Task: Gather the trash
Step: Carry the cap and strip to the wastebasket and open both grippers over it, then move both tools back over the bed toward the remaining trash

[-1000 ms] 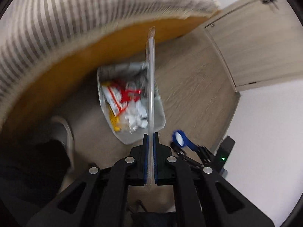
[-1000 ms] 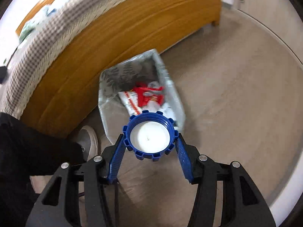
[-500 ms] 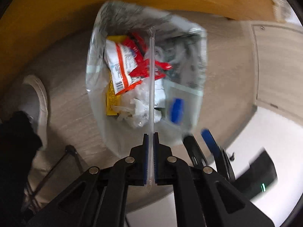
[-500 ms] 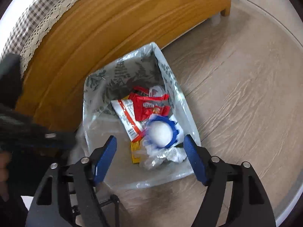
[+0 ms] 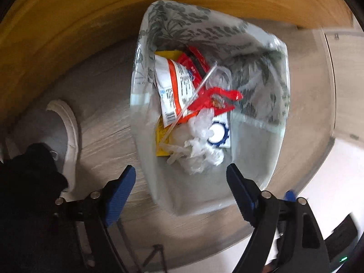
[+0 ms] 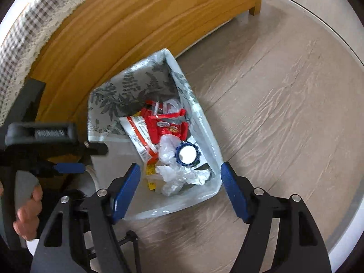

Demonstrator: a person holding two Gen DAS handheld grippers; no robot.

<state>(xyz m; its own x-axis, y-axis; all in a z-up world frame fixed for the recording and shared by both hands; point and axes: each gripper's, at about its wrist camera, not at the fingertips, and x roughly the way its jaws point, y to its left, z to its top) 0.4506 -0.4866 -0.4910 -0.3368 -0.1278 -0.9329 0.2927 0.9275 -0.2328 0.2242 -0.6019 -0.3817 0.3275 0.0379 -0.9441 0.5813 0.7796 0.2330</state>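
A bin lined with a leaf-patterned bag (image 5: 257, 177) (image 6: 211, 141) stands on the wood floor by the bed frame. Inside lie red and white wrappers (image 5: 179, 86) (image 6: 163, 127), crumpled clear plastic (image 5: 200, 141) (image 6: 175, 177), a blue bottle cap (image 5: 217, 134) (image 6: 187, 153) and a clear straw (image 5: 188, 100). My left gripper (image 5: 180, 185) is open and empty above the bin's near edge. My right gripper (image 6: 179, 186) is open and empty above the bin's near side. The left gripper also shows in the right wrist view (image 6: 68, 167), at the left.
A wooden bed frame (image 5: 68, 22) (image 6: 136, 27) with a checked cover (image 6: 27, 27) runs behind the bin. A white shoe (image 5: 66, 134) stands on the floor left of the bin. A pale cabinet door (image 5: 350, 86) and white wall lie to the right.
My left gripper has opened and the straw has dropped onto the wrappers in the bin. The blue cap, released by my right gripper half a second ago, now rests among the plastic.
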